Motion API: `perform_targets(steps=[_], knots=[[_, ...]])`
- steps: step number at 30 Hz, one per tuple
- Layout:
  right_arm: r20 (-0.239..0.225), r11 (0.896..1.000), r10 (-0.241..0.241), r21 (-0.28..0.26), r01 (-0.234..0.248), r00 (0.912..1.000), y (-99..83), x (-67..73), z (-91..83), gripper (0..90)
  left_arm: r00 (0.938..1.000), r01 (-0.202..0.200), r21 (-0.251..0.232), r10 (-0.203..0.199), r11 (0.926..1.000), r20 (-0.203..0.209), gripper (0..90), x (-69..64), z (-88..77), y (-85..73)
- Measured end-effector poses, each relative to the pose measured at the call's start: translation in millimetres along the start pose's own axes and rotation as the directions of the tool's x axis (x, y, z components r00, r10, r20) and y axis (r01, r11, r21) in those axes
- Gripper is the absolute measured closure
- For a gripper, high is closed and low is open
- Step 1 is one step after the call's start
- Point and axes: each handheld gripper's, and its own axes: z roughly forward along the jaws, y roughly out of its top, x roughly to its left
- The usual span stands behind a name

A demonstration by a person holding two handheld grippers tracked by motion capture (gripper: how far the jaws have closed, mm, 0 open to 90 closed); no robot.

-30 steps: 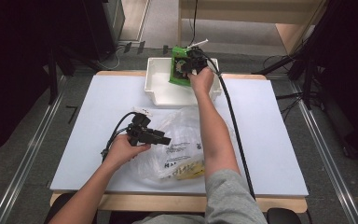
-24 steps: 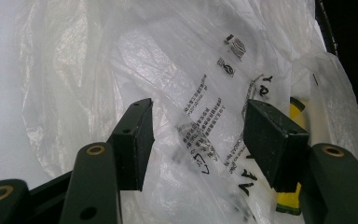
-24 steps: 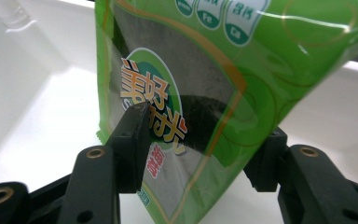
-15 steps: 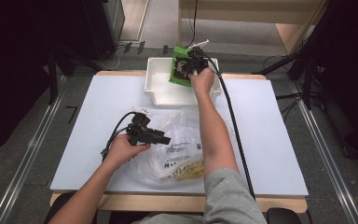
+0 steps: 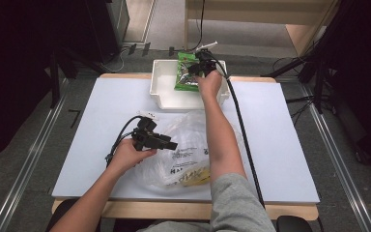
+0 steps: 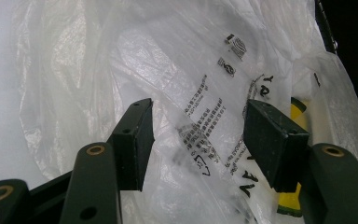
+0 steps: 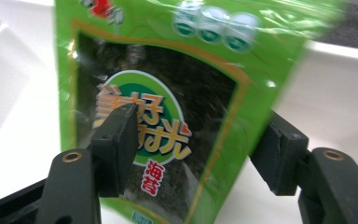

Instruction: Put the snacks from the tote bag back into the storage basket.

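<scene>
Both grippers stood apart: my right gripper had just been opening to drop the green packet into the white bin at twelve o'clock; my left gripper hovered unclamped over the plastic bag.

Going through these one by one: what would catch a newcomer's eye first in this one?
The bright green snack packet stands out first, over the white bin at the table's far edge. The right gripper is there with it, its jaws just opened and standing either side of the packet without pressing it. Nearer the person, a crumpled clear plastic bag lies on the white table, with the left gripper open over it.
</scene>
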Motion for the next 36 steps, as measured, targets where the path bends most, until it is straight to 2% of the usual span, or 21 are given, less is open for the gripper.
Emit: perform_targets(steps=[5,12,20,25,30,36], knots=[[0.013,1.0,0.002,0.016,-0.002,0.9999,-1.7,0.7,3.1,38.3,1.0,-0.001,0.0,0.001,1.0,0.001,44.0,-0.1,0.0,0.0],[0.002,1.0,0.021,0.021,-0.021,0.9998,-2.4,0.5,2.4,39.0,1.0,0.002,-0.001,-0.002,1.0,0.0,43.9,0.2,-0.2,0.1],[-0.006,1.0,0.021,0.021,-0.021,0.9998,-3.4,2.3,-0.4,40.3,1.0,0.006,-0.002,-0.006,1.0,-0.003,43.9,1.4,-1.1,0.5],[-0.013,1.0,0.029,-0.009,-0.03,0.9995,-4.7,1.7,-6.1,40.9,1.0,0.004,-0.001,-0.004,1.0,-0.003,43.9,1.5,-1.1,0.6],[-0.017,1.0,0.017,-0.026,-0.017,0.9997,-8.0,0.6,-15.3,41.0,1.0,-0.002,0.003,0.002,1.0,-0.007,43.9,1.5,-0.1,0.8],[-0.038,0.999,0.017,-0.031,-0.018,0.9992,-7.9,-3.3,-28.8,41.3,0.9999,-0.003,0.006,0.003,1.0,-0.013,43.9,1.5,0.3,1.6]])
